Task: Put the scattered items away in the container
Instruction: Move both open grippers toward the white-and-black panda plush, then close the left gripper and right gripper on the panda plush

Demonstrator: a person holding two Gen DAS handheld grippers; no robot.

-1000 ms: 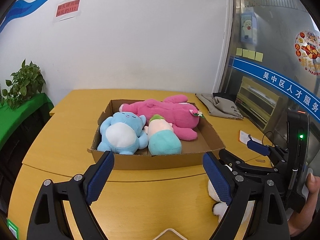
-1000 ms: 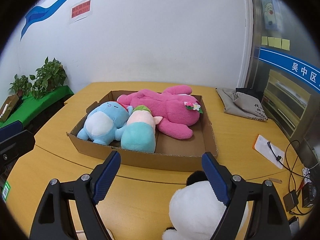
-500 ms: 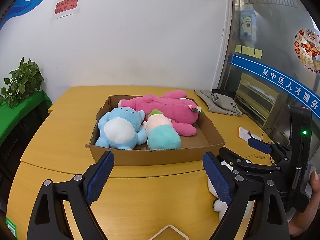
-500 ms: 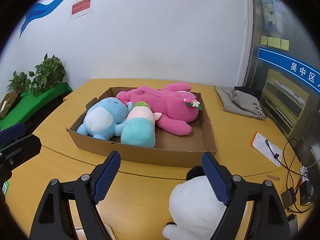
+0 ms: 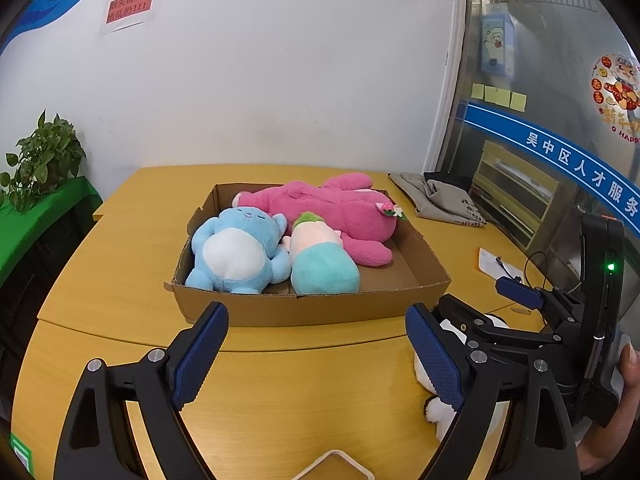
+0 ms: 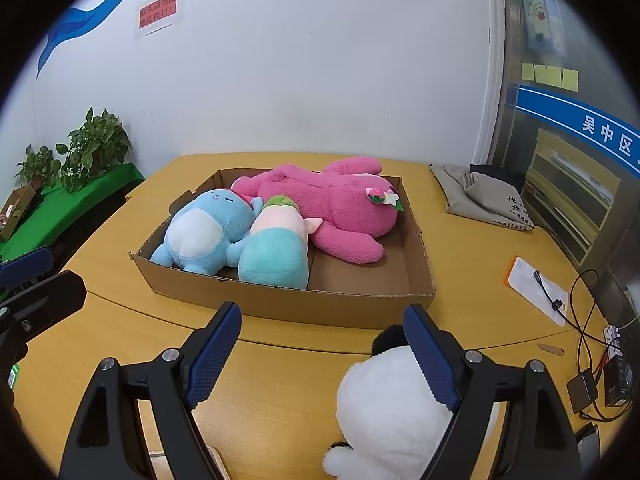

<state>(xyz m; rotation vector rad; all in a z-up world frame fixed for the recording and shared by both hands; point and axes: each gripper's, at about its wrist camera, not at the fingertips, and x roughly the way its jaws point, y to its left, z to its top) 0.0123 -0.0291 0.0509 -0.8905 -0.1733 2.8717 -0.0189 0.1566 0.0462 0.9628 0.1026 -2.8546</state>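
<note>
A shallow brown cardboard box [image 6: 256,300] with low walls sits open near the middle of the yellow wooden desk [image 6: 120,320]. Inside, a large pink plush bear [image 6: 332,204] lies flat along the far wall. A light-blue plush with a white belly [image 6: 200,236] lies on its back in the near left corner, touching a teal-and-pink plush with a green tuft [image 6: 276,248] beside it. A white plush with black patches [image 6: 384,404] lies on the desk outside the box, near its front right corner.
</note>
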